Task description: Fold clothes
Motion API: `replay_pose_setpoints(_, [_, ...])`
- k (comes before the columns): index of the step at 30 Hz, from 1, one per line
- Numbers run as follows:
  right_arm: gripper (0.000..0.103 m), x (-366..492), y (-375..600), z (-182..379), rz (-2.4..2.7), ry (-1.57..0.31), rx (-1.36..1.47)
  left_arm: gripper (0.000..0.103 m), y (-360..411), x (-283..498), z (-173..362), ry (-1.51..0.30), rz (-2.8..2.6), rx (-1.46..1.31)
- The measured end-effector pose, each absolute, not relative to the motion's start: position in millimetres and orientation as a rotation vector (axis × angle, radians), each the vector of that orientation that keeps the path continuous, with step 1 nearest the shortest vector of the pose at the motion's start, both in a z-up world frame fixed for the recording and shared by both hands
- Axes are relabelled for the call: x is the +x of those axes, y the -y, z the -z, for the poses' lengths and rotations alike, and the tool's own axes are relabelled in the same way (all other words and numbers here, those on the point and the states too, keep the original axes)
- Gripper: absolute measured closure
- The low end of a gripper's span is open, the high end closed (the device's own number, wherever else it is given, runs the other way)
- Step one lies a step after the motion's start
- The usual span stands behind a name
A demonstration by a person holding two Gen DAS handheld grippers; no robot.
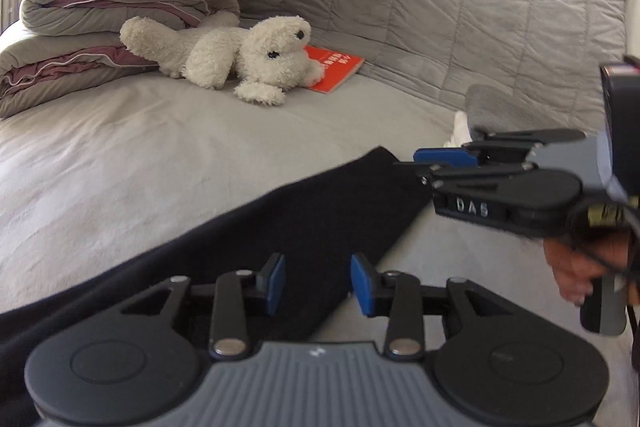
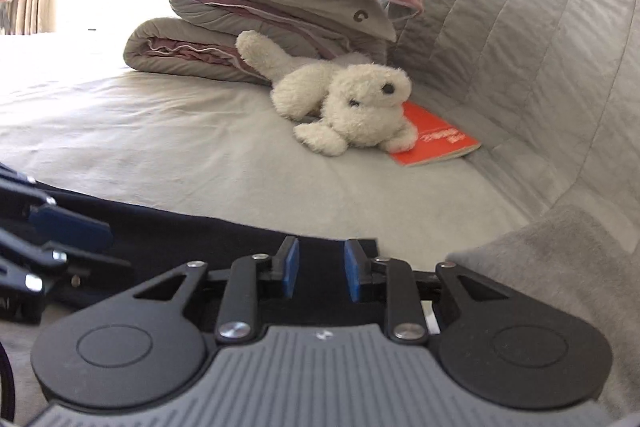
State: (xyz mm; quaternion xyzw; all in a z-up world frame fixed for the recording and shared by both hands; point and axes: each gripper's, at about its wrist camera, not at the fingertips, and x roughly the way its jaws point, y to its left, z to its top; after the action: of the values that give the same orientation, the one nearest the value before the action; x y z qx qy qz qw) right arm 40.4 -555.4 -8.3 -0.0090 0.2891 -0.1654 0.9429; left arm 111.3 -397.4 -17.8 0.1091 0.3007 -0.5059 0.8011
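Observation:
A black garment (image 1: 248, 235) lies flat on the grey bed sheet (image 1: 160, 155), running from the lower left towards the middle. My left gripper (image 1: 319, 283) hovers over it, open, with its blue pads apart and the cloth lying below them, not pinched. My right gripper (image 1: 424, 167) comes in from the right at the garment's far corner, held by a hand (image 1: 576, 267). In the right wrist view the right gripper (image 2: 322, 273) is open above the black garment (image 2: 192, 239). The left gripper (image 2: 72, 239) shows at the left edge.
A white plush toy (image 1: 240, 55) lies on a red book (image 1: 336, 71) at the back. Folded grey and pink duvets (image 1: 112, 7) are stacked at the back left. A quilted grey backrest (image 1: 460, 7) rises behind. A grey folded cloth (image 2: 540, 259) sits at the right.

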Motion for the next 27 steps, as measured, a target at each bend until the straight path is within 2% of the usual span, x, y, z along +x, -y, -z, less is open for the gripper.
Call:
replay_pose_setpoints(6, [0.070, 23, 560, 24, 0.220, -0.698, 0.390, 0.063, 392, 85, 36, -0.539, 1.049, 0.405])
replay_pose_setpoints(8, [0.061, 19, 562, 30, 0.198, -0.668, 0.494, 0.064, 395, 86, 36, -0.540, 1.034, 0.404])
replay_pose_setpoints(9, [0.058, 18, 562, 32, 0.191, -0.643, 0.532, 0.071, 396, 87, 37, -0.545, 1.027, 0.399])
replay_pose_setpoints(10, [0.058, 18, 563, 35, 0.194, -0.619, 0.564, 0.089, 398, 88, 37, -0.548, 1.018, 0.396])
replay_pose_setpoints(12, [0.059, 21, 564, 40, 0.206, -0.573, 0.623, 0.100, 401, 89, 36, -0.555, 0.995, 0.377])
replay_pose_setpoints(13, [0.073, 23, 562, 41, 0.220, -0.561, 0.619, 0.100, 402, 88, 35, -0.556, 0.991, 0.361])
replay_pose_setpoints(15, [0.097, 28, 558, 40, 0.262, -0.568, 0.571, 0.101, 402, 85, 32, -0.549, 0.996, 0.333])
replay_pose_setpoints(23, [0.099, 30, 545, 37, 0.368, -0.588, 0.416, 0.096, 403, 79, 37, -0.604, 1.023, 0.301])
replay_pose_setpoints(25, [0.094, 30, 544, 33, 0.359, -0.597, 0.395, 0.081, 401, 78, 33, -0.609, 1.028, 0.294])
replay_pose_setpoints(27, [0.088, 25, 548, 30, 0.351, -0.602, 0.391, 0.071, 394, 74, 25, -0.604, 1.045, 0.285])
